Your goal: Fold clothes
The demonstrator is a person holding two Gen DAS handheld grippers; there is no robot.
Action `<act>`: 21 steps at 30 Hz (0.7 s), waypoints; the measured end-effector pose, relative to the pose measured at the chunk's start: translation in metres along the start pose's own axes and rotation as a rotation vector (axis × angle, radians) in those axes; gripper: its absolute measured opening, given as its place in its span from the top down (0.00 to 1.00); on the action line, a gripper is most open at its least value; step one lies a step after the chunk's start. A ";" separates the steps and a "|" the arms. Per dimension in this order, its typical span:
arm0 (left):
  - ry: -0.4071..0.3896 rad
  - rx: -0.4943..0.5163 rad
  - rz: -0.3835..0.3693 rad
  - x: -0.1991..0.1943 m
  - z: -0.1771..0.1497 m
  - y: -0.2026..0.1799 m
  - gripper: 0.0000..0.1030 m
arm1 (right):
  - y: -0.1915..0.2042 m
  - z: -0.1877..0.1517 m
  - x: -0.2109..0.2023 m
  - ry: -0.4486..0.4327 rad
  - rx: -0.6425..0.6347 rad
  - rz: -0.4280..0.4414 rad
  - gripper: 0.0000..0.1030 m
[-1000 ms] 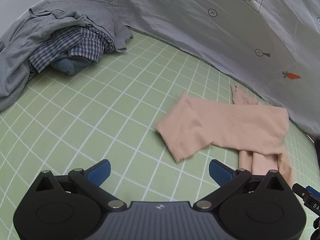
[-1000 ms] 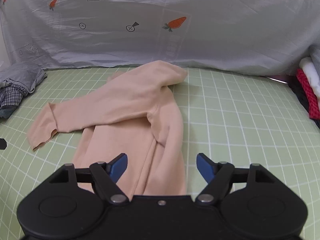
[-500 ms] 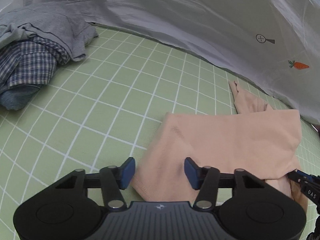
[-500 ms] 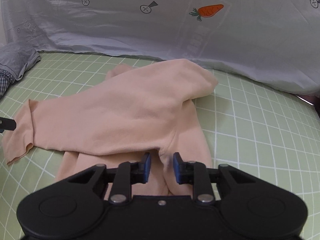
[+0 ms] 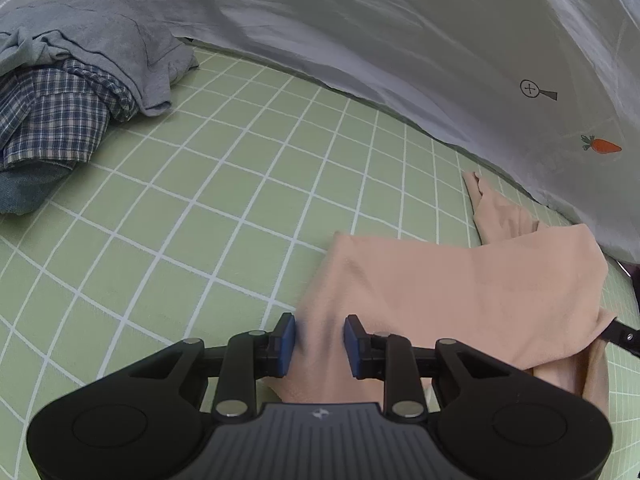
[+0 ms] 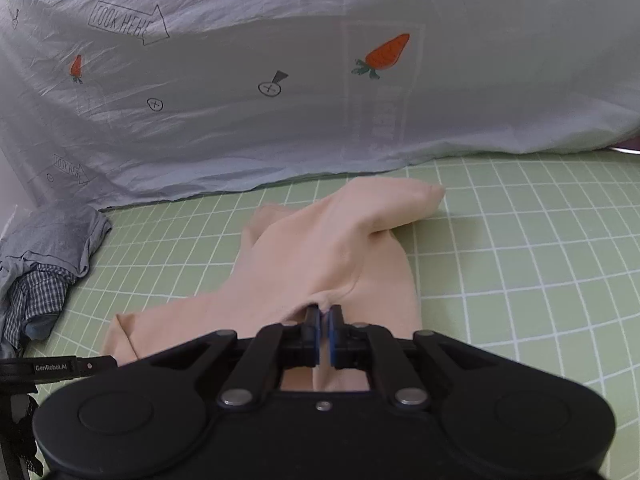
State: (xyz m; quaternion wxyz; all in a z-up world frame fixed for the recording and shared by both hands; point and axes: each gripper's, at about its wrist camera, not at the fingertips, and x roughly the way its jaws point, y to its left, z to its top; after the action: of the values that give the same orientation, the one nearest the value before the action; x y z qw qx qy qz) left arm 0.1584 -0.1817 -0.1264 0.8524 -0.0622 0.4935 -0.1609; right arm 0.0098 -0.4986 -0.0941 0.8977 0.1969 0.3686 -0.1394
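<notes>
A peach long-sleeved garment (image 5: 460, 280) lies on the green gridded mat (image 5: 200, 220), with one sleeve folded across the body. My left gripper (image 5: 319, 340) straddles the sleeve end, its blue pads close on either side of the cloth with a gap between them. In the right wrist view the same garment (image 6: 320, 248) lies ahead, and my right gripper (image 6: 324, 322) is shut on a fold of it near the underarm seam. The left gripper's tip (image 6: 56, 366) shows at the left edge beside the sleeve cuff.
A pile of clothes (image 5: 72, 92), grey, plaid and denim, lies at the left of the mat; it also shows in the right wrist view (image 6: 44, 272). A grey printed sheet (image 6: 280, 80) hangs along the back edge of the mat.
Both grippers came down onto the garment. The right one closed fully on the fold. The left one narrowed around the sleeve end.
</notes>
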 end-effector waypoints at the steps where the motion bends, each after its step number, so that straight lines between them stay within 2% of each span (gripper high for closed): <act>1: 0.001 0.001 0.000 0.000 0.000 0.000 0.71 | -0.001 -0.002 0.007 0.023 0.008 0.000 0.95; 4: 0.005 0.004 -0.002 0.001 0.001 0.000 0.70 | -0.007 -0.011 0.022 0.090 0.048 -0.025 0.88; 6: 0.007 0.006 -0.003 0.001 0.001 0.001 0.70 | -0.010 -0.013 0.020 0.095 0.066 -0.030 0.76; 9: 0.010 0.009 -0.004 0.002 0.002 0.001 0.69 | -0.014 -0.011 0.006 0.071 0.086 -0.023 0.65; 13: 0.017 0.020 -0.014 0.003 0.003 -0.002 0.56 | -0.025 -0.001 -0.016 0.006 0.137 0.003 0.56; 15: 0.018 0.036 -0.010 0.004 0.002 -0.005 0.54 | -0.032 0.006 -0.020 -0.022 0.169 0.007 0.49; 18: 0.020 0.057 0.001 0.005 0.002 -0.009 0.54 | -0.038 0.020 -0.012 -0.034 0.180 -0.030 0.48; 21: 0.025 0.020 -0.015 0.005 0.005 -0.005 0.55 | -0.047 0.036 0.005 -0.035 0.210 -0.038 0.48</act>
State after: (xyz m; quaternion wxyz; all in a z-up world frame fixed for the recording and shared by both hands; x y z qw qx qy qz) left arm 0.1640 -0.1883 -0.1269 0.8455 -0.0551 0.5021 -0.1731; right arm 0.0159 -0.5571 -0.0862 0.8756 0.2805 0.3399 -0.1977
